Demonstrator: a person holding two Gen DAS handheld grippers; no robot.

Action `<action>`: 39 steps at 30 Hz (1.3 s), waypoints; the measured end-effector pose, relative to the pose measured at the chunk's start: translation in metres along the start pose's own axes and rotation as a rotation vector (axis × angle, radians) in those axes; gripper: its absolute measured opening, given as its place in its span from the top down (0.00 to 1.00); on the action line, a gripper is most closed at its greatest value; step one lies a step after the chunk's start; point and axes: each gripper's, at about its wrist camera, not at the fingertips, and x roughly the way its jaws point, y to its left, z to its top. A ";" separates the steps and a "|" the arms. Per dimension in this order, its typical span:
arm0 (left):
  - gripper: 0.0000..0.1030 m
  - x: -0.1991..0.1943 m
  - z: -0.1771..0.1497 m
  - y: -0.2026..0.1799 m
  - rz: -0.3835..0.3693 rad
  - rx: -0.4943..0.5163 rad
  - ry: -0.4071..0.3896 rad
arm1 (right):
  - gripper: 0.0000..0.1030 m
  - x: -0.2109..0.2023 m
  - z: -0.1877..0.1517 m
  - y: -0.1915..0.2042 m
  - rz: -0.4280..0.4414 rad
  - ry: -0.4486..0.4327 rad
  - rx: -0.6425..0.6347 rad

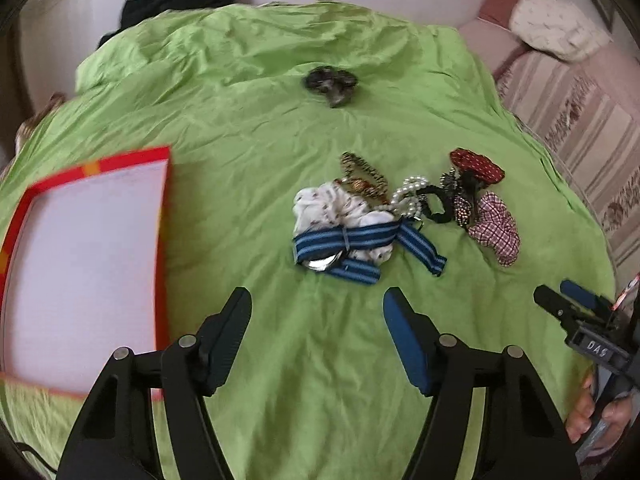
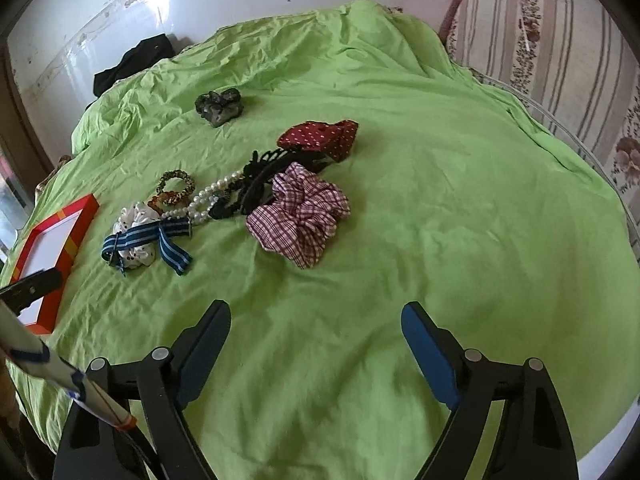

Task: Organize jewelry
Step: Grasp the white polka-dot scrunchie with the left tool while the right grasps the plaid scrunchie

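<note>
Scrunchies (image 2: 298,212): four; pearl strand (image 2: 210,198): one.

Before you on the bed sheet (image 2: 440,200) lies a heap of accessories. At its left end a strap (image 1: 352,242) crosses over a scrunchie (image 1: 332,208), with a bracelet (image 1: 362,174) just behind them. A string of pearls (image 1: 408,196) sits in the middle, touching a hair clip (image 2: 260,184). At the right end lies a checked scrunchie (image 2: 300,216), with a dotted bow (image 2: 320,138) behind it. Farther back, well apart, sits a lone scrunchie (image 1: 330,82). Your tray (image 1: 88,260) lies well left of the heap.
</note>
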 end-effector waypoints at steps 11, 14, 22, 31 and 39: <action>0.34 0.025 0.031 -0.003 -0.152 0.059 -0.006 | 0.16 0.019 0.021 -0.004 0.046 -0.003 -0.014; 0.37 0.032 0.031 -0.020 -0.166 0.163 0.006 | 0.19 0.026 0.026 -0.005 0.062 0.007 -0.015; 0.43 0.086 0.062 0.025 -0.216 -0.045 0.099 | 0.20 0.035 0.045 -0.013 0.086 -0.006 0.006; 0.59 0.134 0.072 0.036 -0.340 -0.132 0.204 | 0.30 0.061 0.058 -0.024 0.098 0.030 0.057; 0.90 0.114 0.069 0.034 -0.333 -0.132 0.191 | 0.86 0.086 0.054 -0.033 0.187 0.129 0.139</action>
